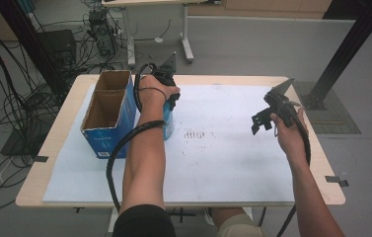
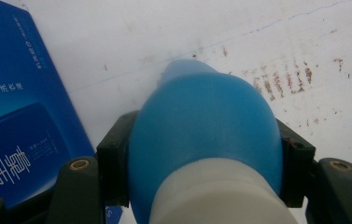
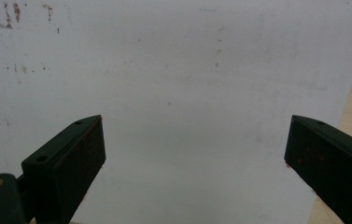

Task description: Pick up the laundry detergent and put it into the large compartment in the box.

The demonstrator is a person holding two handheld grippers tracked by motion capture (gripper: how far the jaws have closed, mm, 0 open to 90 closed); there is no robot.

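Blue bottle (image 2: 201,121) betw. left tongs (image 2: 201,172)

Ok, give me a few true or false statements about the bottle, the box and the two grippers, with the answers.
1. The left gripper is shut on the blue bottle. True.
2. The right gripper holds the bottle. False: its jaws stand open with nothing between them, over the white mat.
3. The box is open at the top. True.
4. The bottle lies inside the box. False: it is outside, beside the box's right wall.
5. The box is red. False: it is blue.
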